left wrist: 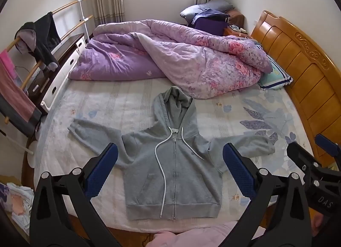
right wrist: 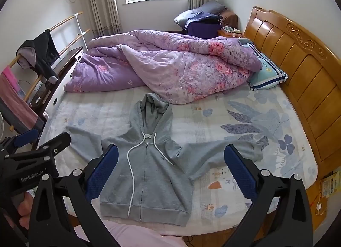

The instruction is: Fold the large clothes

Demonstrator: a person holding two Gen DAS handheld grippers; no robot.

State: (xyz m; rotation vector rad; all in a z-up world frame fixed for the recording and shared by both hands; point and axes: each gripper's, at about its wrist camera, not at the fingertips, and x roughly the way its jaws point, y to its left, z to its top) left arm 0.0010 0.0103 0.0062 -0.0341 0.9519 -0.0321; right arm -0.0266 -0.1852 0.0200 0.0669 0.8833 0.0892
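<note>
Left wrist view: hoodie (zipped, flat) apparently untouched beyond both grippers' wide-apart fingers.

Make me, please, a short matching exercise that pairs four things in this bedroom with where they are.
Things:
1. grey hoodie
2. purple quilt
3. striped pillow
4. dark jacket

Places:
A. bunched on the far half of the bed
B. hung on the wooden rack
C. spread flat, zipped, on the near sheet
D. against the headboard

Pairs: 1-C, 2-A, 3-D, 4-B

The hoodie lies flat on the bed, the quilt heaped behind it, headboard right.
</note>
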